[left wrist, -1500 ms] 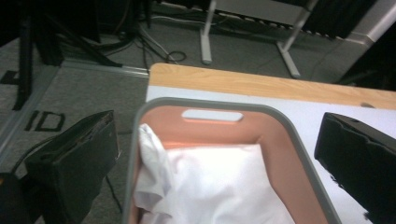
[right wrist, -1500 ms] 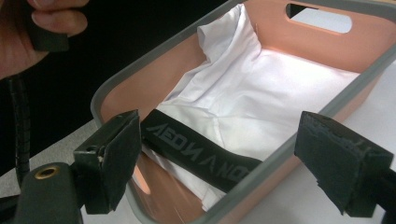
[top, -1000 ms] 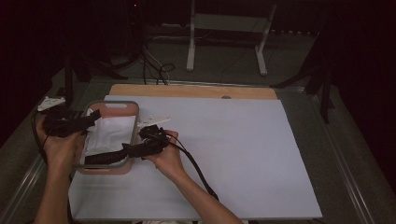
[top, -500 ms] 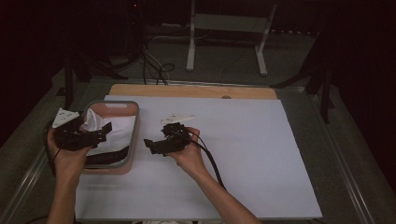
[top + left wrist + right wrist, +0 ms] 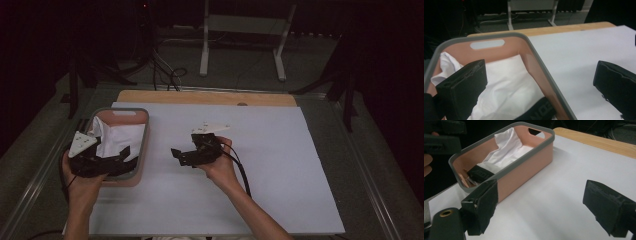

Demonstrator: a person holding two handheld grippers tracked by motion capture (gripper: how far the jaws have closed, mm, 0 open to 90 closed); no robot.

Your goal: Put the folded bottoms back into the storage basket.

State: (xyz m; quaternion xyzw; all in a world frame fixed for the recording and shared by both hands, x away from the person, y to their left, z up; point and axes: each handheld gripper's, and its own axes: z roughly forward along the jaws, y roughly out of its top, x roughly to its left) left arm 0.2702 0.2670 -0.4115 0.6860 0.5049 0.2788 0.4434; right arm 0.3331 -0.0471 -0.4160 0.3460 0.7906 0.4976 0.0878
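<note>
Two claws are in hand above the worktop [image 5: 280,165], which is covered by a pale sheet. The left claw [image 5: 122,152] hangs over the near end of a pink bin [image 5: 145,142] with a grey rim, and its jaws stand wide apart, gripping nothing. In the left gripper view one jaw sits above the bin's inside and the other above the bare sheet outside, so the bin's long wall [image 5: 541,75] runs up between them. A white cloth [image 5: 509,85] lies crumpled in the bin directly below and ahead of this claw, bunched up against the far corner, and a black band [image 5: 536,113] with faint lettering lies on the cloth at the near end, just under the claw.

The right claw [image 5: 181,156] is held over the open sheet, well apart from the left claw and just beside the bin's outer wall, its tips turned toward the bin. Its jaws are also spread wide and empty. From the right gripper view the bin [image 5: 529,167] stands ahead of this claw and to its left, resting flat on the sheet, with the white cloth [image 5: 506,150] and the black band [image 5: 480,173] inside it.
</note>
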